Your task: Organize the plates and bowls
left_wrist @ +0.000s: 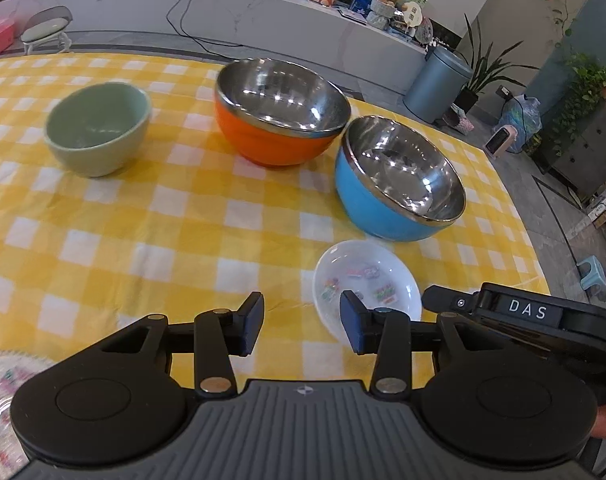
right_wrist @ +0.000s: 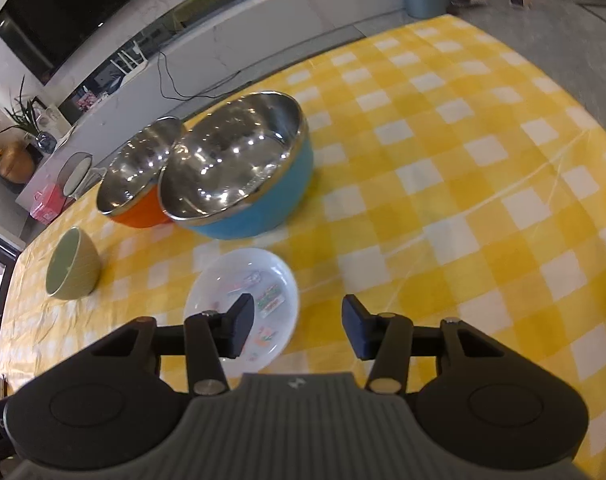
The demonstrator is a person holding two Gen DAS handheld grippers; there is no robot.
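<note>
"DAS" label (left_wrist: 527, 310) on right hand-held gripper (left_wrist: 543, 320), beside white plate (left_wrist: 403, 280).

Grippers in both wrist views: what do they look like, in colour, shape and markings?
Both match: the left gripper and right gripper have matte black linkage arms with silver pivot pins, two round black housings, a ribbed grey centre plate with a small emblem, and dark blue rectangular fingers. The right gripper's body bears white "DAS" lettering.

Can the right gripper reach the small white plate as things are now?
Probably yes: the right gripper is open, the white plate lies just ahead, and nothing stands between them.
</note>
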